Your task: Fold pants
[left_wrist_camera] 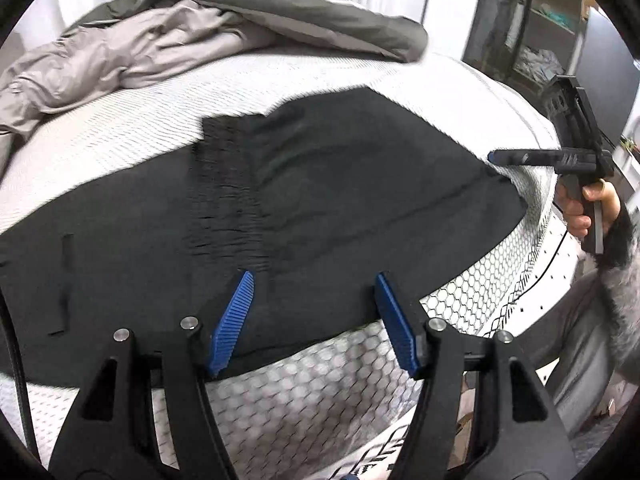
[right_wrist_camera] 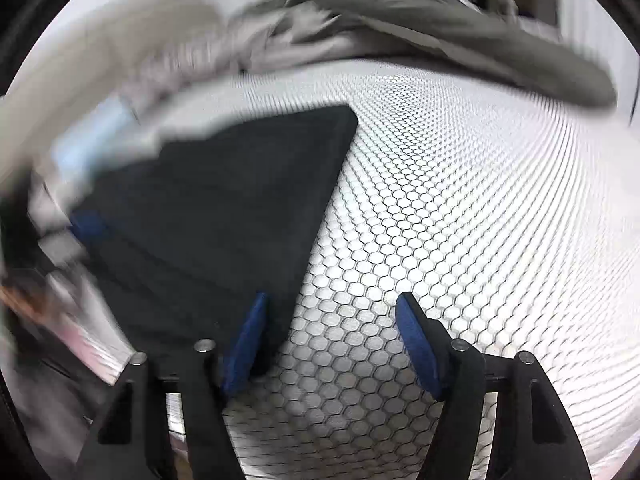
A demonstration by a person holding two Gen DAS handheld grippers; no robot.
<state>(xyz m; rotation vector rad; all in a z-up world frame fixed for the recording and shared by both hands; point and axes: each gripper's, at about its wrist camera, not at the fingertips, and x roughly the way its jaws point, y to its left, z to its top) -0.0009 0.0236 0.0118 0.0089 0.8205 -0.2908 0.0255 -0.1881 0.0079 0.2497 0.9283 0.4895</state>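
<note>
Black pants (left_wrist_camera: 320,184) lie flat on a white mattress (left_wrist_camera: 340,364) with a hexagon pattern, the ribbed waistband (left_wrist_camera: 228,188) near the middle. My left gripper (left_wrist_camera: 314,320) is open and empty, low over the pants' near edge. My right gripper shows in the left wrist view (left_wrist_camera: 496,157) at the pants' right end; its jaws stand edge-on there. In the right wrist view the right gripper (right_wrist_camera: 332,344) is open and empty, its left finger (right_wrist_camera: 246,344) over the edge of the pants (right_wrist_camera: 224,220), its right finger over bare mattress (right_wrist_camera: 460,220).
A crumpled grey duvet (left_wrist_camera: 168,36) lies across the far side of the bed and also shows in the right wrist view (right_wrist_camera: 440,16). The mattress edge runs along the near side. Dark shelving (left_wrist_camera: 532,32) stands beyond the bed on the right.
</note>
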